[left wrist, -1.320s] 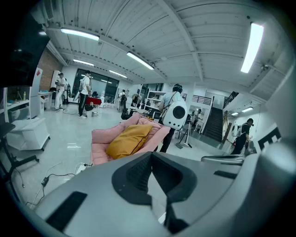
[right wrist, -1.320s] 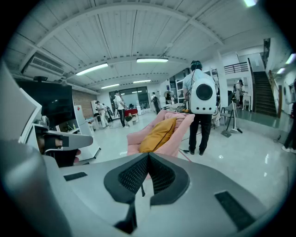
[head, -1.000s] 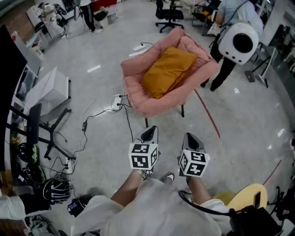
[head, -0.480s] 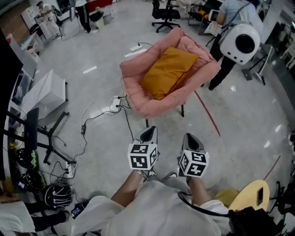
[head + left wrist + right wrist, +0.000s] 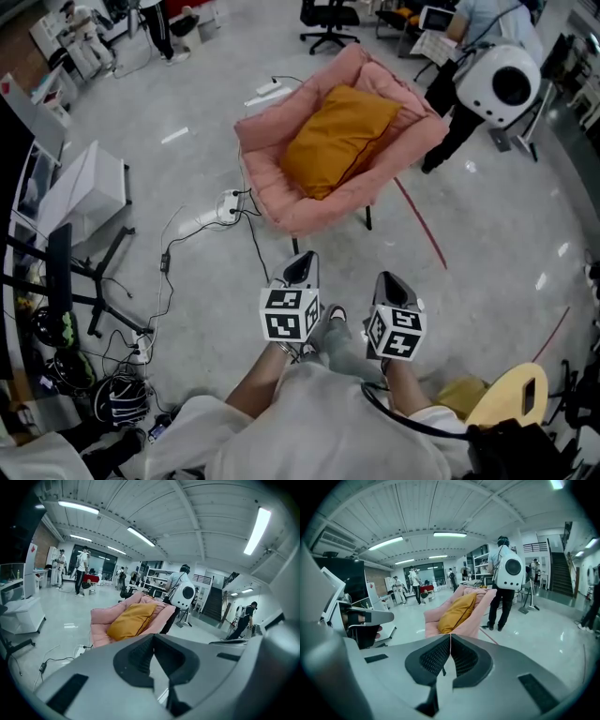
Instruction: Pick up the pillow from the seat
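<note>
A mustard-yellow pillow (image 5: pixel 339 139) lies on the seat of a pink padded chair (image 5: pixel 272 169) ahead of me on the grey floor. It also shows in the left gripper view as the pillow (image 5: pixel 131 620) and in the right gripper view as the pillow (image 5: pixel 458 612). My left gripper (image 5: pixel 302 267) and right gripper (image 5: pixel 392 283) are held side by side in front of my body, well short of the chair. Both are shut with nothing between the jaws.
A person with a white round backpack (image 5: pixel 497 82) stands just right of the chair. Cables and a power strip (image 5: pixel 228 206) lie on the floor at its left. A white cabinet (image 5: pixel 80 192), a black stand (image 5: pixel 61 272) and a red floor line (image 5: pixel 420 225) are nearby.
The view has moved a little toward the chair, which now sits slightly higher in the head view. Both grippers stay shut in the same place before me.
</note>
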Tool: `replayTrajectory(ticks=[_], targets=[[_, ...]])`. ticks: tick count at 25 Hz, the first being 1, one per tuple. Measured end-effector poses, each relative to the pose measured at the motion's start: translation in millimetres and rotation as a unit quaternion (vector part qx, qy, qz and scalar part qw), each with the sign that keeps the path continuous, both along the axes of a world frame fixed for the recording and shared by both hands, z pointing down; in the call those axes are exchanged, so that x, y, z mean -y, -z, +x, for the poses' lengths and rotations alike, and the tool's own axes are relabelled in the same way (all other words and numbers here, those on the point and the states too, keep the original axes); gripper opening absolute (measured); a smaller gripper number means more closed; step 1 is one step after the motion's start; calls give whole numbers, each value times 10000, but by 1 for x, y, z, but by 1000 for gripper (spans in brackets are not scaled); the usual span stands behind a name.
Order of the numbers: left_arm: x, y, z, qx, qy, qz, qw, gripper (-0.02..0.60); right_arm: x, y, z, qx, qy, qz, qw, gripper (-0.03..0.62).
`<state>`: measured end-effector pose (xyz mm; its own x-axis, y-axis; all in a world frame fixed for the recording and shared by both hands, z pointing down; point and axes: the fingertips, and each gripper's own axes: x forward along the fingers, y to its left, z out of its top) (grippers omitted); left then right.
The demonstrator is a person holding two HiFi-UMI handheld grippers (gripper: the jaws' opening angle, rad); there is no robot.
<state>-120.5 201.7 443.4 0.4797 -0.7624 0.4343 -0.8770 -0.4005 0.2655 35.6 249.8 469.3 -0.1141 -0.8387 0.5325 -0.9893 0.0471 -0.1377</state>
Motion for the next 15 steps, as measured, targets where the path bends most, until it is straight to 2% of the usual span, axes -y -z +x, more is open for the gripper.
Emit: replayTrajectory(ticks=[5, 15], targets=[[28, -4, 6, 131, 34, -36, 9999, 8, 30, -7, 9, 114, 12, -89, 9999, 30], [101, 4, 36, 282, 229, 22, 9993, 8, 111, 1, 38, 186, 346, -7, 9992, 29]])
